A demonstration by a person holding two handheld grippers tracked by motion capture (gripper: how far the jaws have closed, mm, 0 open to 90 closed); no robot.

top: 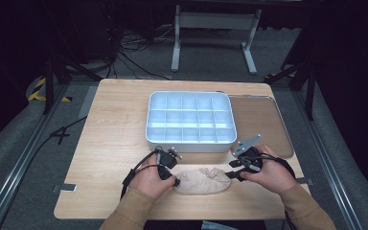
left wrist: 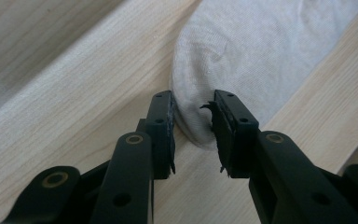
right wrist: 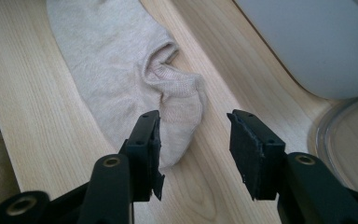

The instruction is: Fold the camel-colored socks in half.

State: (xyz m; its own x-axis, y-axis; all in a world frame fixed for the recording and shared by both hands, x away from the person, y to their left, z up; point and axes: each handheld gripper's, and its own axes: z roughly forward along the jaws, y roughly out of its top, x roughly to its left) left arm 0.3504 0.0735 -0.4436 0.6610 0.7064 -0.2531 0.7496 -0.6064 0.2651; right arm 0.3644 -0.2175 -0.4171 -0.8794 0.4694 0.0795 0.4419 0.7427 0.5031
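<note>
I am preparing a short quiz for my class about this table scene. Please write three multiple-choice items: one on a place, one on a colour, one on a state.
1. Where does the sock lie?
A. In the divided box
B. On the table in front of the divided box
C. On the tray

2. What colour is the divided box?
A. Red
B. White
C. Black

3. How do the jaws of the right gripper stand?
A. Open, the sock's end beside one jaw
B. Shut on the sock
C. Shut on the tray

Answers:
1 B: it rests on the wooden table, between both hands.
2 B: its walls and compartments are white.
3 A: bare wood shows between the jaws.
</note>
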